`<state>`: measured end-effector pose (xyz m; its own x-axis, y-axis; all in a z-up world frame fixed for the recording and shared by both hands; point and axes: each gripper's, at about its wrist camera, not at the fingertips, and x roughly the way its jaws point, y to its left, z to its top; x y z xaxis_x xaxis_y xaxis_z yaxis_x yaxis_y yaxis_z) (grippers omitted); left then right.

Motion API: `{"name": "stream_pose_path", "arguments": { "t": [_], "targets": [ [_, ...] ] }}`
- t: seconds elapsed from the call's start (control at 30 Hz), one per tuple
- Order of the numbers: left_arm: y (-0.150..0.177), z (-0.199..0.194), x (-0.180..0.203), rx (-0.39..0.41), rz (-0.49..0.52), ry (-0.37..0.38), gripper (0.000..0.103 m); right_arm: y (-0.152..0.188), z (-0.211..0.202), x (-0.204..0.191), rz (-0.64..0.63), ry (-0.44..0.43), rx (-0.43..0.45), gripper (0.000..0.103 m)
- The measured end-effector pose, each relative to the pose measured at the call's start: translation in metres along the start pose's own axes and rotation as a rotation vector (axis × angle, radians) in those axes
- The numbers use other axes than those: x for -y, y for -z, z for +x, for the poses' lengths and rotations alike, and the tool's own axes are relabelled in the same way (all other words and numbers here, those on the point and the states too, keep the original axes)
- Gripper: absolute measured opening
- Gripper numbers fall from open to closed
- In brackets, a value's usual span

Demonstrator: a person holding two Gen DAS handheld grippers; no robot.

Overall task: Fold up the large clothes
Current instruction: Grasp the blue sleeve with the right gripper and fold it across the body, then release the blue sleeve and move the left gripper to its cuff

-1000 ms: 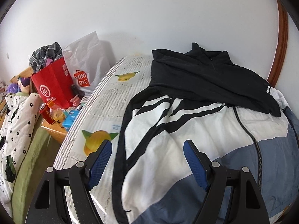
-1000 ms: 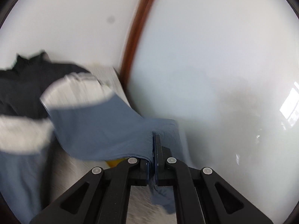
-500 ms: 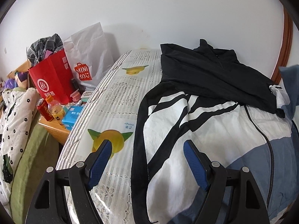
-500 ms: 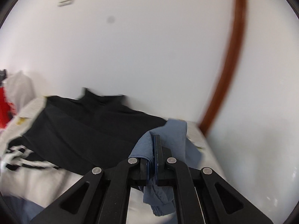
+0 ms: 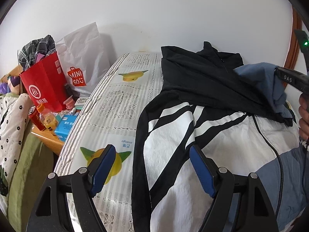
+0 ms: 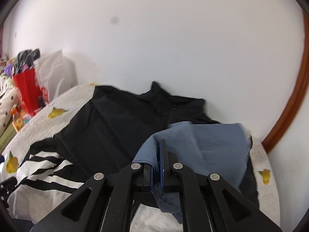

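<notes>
Swinging leftward over the last second, the right gripper (image 6: 156, 166) has carried its catch from beside the wall across onto the bed, and the left gripper (image 5: 152, 170) has drifted a little so more of the printed bedsheet (image 5: 115, 104) shows beneath it. Between the right fingers, clenched tight, sits a bunched fold of the blue sleeve (image 6: 202, 150), which now drapes over the black shoulder part of the jacket (image 5: 193, 131). The left fingers (image 5: 103, 166) stand wide apart, released, holding nothing, hovering above the jacket's near edge where black trim meets white panel.

Outward from there, the jacket lies spread on the bed, collar toward the wall, zipper running down its front. By my reckoning the fold has only begun: one sleeve is being brought inward, not yet laid flat or let go, while the other side, the hem and the body halves look untouched. Off to the left, a red bag (image 5: 45, 89) and white shopping bag (image 5: 85, 58) crowd a bedside table.
</notes>
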<state>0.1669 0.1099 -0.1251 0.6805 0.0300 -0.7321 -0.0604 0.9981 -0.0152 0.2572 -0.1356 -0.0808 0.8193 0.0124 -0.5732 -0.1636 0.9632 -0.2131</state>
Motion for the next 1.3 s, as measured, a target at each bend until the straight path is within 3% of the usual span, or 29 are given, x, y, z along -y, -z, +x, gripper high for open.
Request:
{"name": "stream_pose_path", "arguments": {
  "t": [0.07,0.1,0.13,0.23,0.3,0.43,0.57,0.67,0.87,1.07,1.13,1.3],
  "targets": [
    [-0.001,0.002,0.001,-0.002,0.001,0.002,0.077,0.005,0.009,-0.006,-0.006,0.0,-0.031,0.011],
    [-0.002,0.003,0.001,-0.004,0.002,0.001,0.077,0.008,0.013,-0.006,-0.005,-0.003,-0.048,0.021],
    [-0.002,0.004,0.002,-0.006,0.003,0.004,0.077,0.009,0.014,-0.004,-0.001,-0.008,-0.056,0.038],
    [-0.002,0.004,0.004,-0.008,0.002,0.01,0.077,0.018,0.015,0.006,0.007,0.021,-0.072,0.068],
    [-0.001,0.003,0.006,-0.009,0.006,0.011,0.077,0.026,0.015,0.013,-0.004,0.036,-0.097,0.076],
    [0.0,0.001,0.01,-0.012,0.015,0.011,0.077,0.045,0.015,0.023,0.007,0.037,-0.171,0.08],
    [0.003,-0.006,0.015,-0.01,0.021,0.009,0.077,0.069,0.007,0.023,-0.014,0.024,-0.245,0.08],
    [0.002,-0.013,0.019,0.0,0.025,0.012,0.077,0.081,-0.008,0.027,-0.01,0.023,-0.233,0.08],
    [-0.005,-0.028,0.044,0.024,0.061,0.041,0.077,0.1,-0.043,0.072,0.146,0.005,-0.229,0.079],
    [-0.019,-0.043,0.092,0.068,0.125,0.085,0.077,0.118,-0.077,0.123,0.223,0.053,-0.208,0.059],
    [-0.023,-0.043,0.112,0.07,0.142,0.102,0.077,0.123,-0.084,0.138,0.235,0.073,-0.204,0.046],
    [-0.035,-0.037,0.164,0.076,0.201,0.149,0.077,0.135,-0.1,0.176,0.257,0.109,-0.193,0.041]
  ]
}}
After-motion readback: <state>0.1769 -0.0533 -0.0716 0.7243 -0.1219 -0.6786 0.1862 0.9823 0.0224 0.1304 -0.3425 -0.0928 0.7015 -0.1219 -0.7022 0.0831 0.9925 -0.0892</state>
